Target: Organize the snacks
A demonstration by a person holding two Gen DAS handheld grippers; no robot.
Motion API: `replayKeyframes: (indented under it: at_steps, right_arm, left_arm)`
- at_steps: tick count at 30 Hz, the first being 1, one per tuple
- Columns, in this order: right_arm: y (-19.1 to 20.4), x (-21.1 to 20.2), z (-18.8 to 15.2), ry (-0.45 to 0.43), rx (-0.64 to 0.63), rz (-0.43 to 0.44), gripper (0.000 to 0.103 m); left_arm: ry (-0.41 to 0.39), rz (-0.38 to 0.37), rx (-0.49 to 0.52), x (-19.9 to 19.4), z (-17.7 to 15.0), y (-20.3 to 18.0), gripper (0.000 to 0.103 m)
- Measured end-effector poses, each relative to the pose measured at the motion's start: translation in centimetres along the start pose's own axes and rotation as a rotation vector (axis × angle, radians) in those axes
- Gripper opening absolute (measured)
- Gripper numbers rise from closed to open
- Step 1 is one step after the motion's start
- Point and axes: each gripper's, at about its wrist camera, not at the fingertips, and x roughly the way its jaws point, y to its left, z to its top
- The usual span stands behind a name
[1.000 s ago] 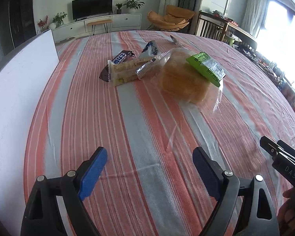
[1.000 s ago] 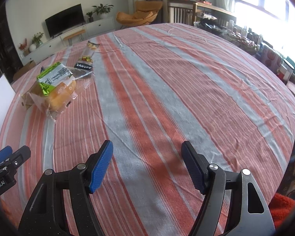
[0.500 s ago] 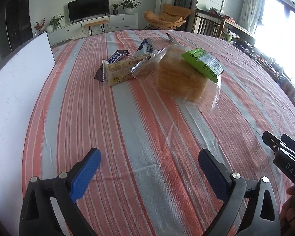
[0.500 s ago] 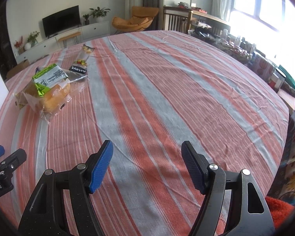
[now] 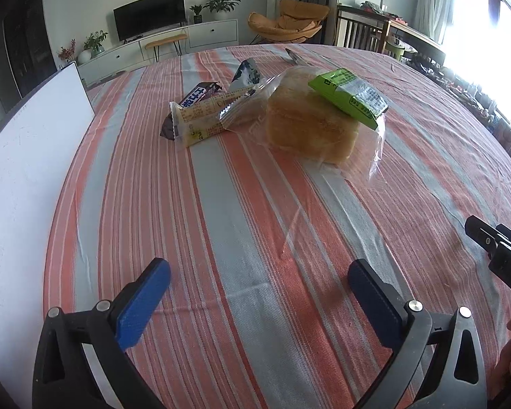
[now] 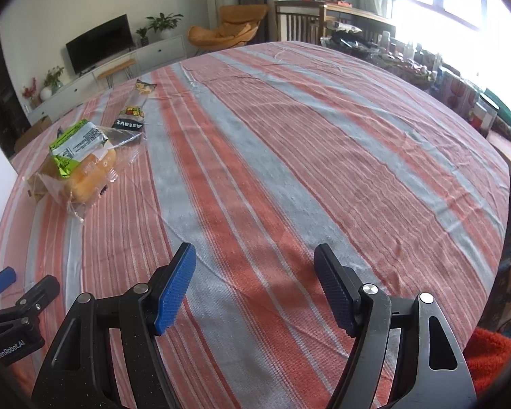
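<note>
On the striped tablecloth point(image 5: 242, 204), snacks are clustered well ahead of 2 empty grippers: left gripper point(image 5: 259, 283) opening wide, right gripper point(image 6: 255, 283) parted. The bread bag point(image 5: 310, 122) could be crushed by a hard squeeze.

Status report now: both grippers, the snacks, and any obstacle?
Left gripper empty, jaws opening. Right gripper open, empty. Bagged bread with green packet on top, untouched, beside the other snack packets. Striped cloth between is bare.
</note>
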Motion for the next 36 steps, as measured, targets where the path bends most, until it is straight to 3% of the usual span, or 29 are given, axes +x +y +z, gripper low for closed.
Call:
replayKeyframes:
  at_steps: [18, 36]
  right_arm:
    - [0.84, 0.38, -0.05, 0.021, -0.052, -0.011, 0.085]
    - [0.94, 0.4, -0.07, 0.021, -0.055, -0.009, 0.086]
  left_arm:
    - [0.0, 0.0, 0.0, -0.01, -0.02, 0.05, 0.103]
    - [-0.001, 0.0, 0.0, -0.03, -0.03, 0.1, 0.103]
